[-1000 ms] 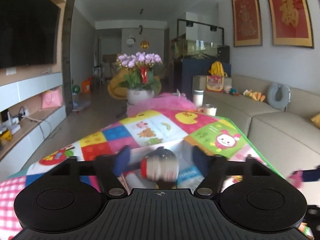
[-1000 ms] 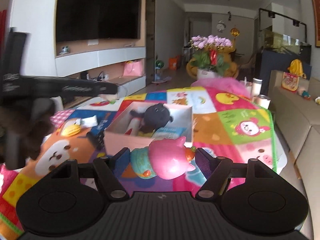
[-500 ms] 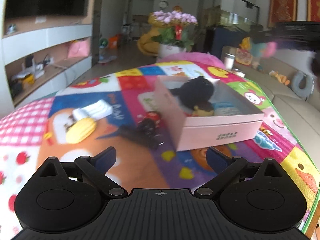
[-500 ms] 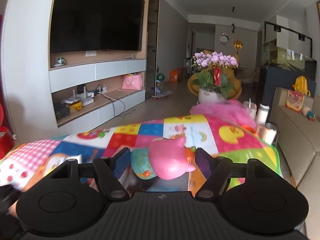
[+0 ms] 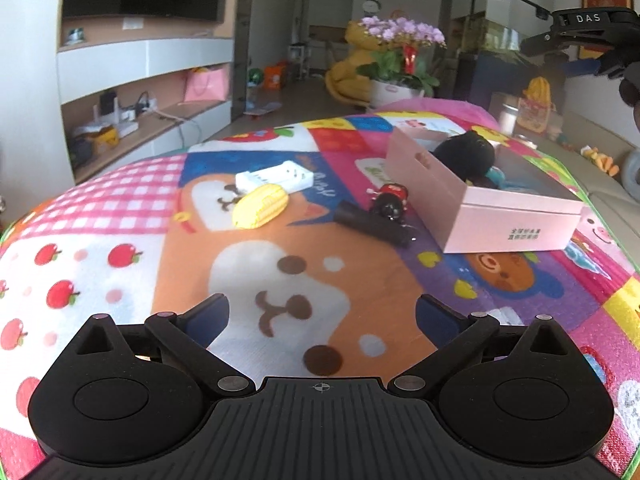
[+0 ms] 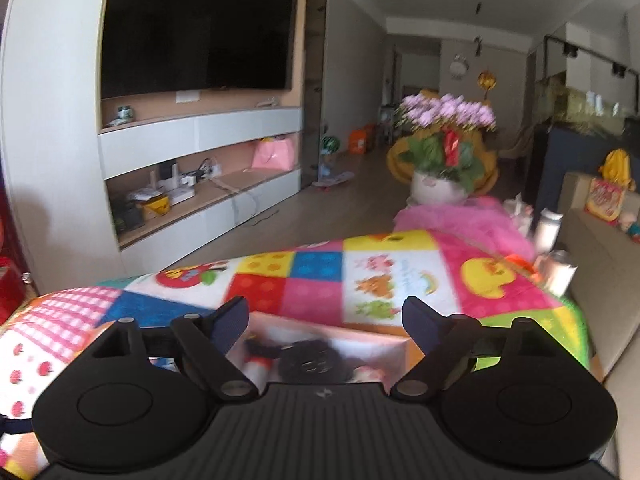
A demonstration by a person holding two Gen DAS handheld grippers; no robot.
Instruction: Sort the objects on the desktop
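A pink box [image 5: 508,216] stands on the colourful mat at the right and holds a black plush toy [image 5: 464,156]. To its left lie a small red and black toy [image 5: 390,200], a black cylinder [image 5: 372,226], a yellow corn toy [image 5: 260,205] and a white charger [image 5: 274,178]. My left gripper [image 5: 322,316] is open and empty, low over the mat's near part. My right gripper [image 6: 326,320] is open and empty above the box [image 6: 376,338], with the black plush [image 6: 312,362] below it. It also shows in the left wrist view [image 5: 588,40] high at the right.
The patterned mat [image 5: 120,220] covers the table. A sofa [image 5: 600,152] runs along the right. A flower pot [image 6: 440,188], pink cloth [image 6: 460,216] and white cups [image 6: 560,272] stand beyond the far edge. A TV wall with shelves is at the left.
My right gripper has opened and no longer holds the pink pig toy. My left gripper has drawn back leftward and lower from the box, staying open.
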